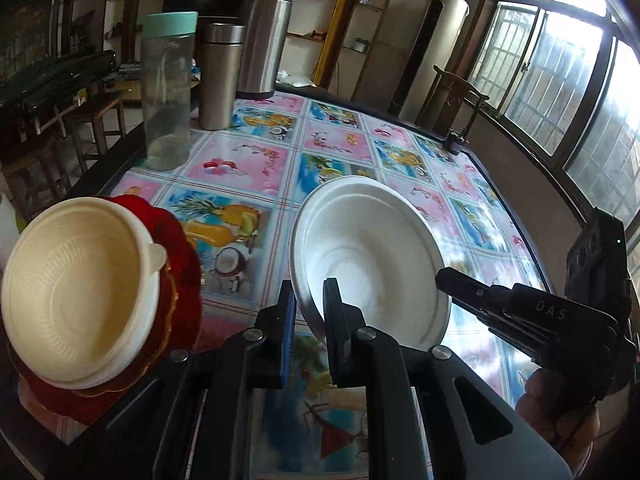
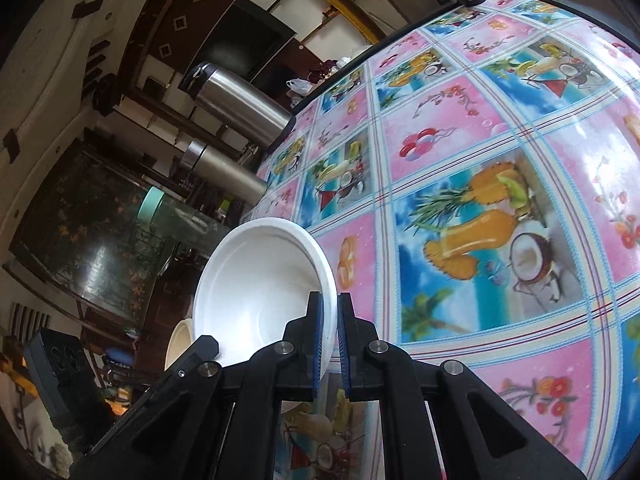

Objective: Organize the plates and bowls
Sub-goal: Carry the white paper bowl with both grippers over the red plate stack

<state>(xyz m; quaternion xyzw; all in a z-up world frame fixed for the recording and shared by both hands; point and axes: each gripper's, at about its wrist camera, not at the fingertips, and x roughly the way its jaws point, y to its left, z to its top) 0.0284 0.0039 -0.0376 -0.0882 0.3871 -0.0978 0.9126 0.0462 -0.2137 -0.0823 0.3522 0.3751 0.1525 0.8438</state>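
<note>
We see both grippers' fingers (image 1: 335, 312) clamped on the round white foam bowl (image 1: 372, 256) – its lower rim hidden behind them; the cream ribbed bowl (image 1: 80, 300) covers most of a red plate (image 1: 180, 264).

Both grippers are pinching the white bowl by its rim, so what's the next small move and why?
Probably carry the white bowl left and lower it into the cream bowl on the red plate. Left gripper and right gripper hold it clear of the table.

Daylight pours through the windows (image 1: 560, 80) at right, blown out white. Glare sheens the glossy tablecloth (image 1: 256, 168). The room behind stays dim. Fisheye bending curves the edges, corners vignette black, and the nearest parts look soft.
</note>
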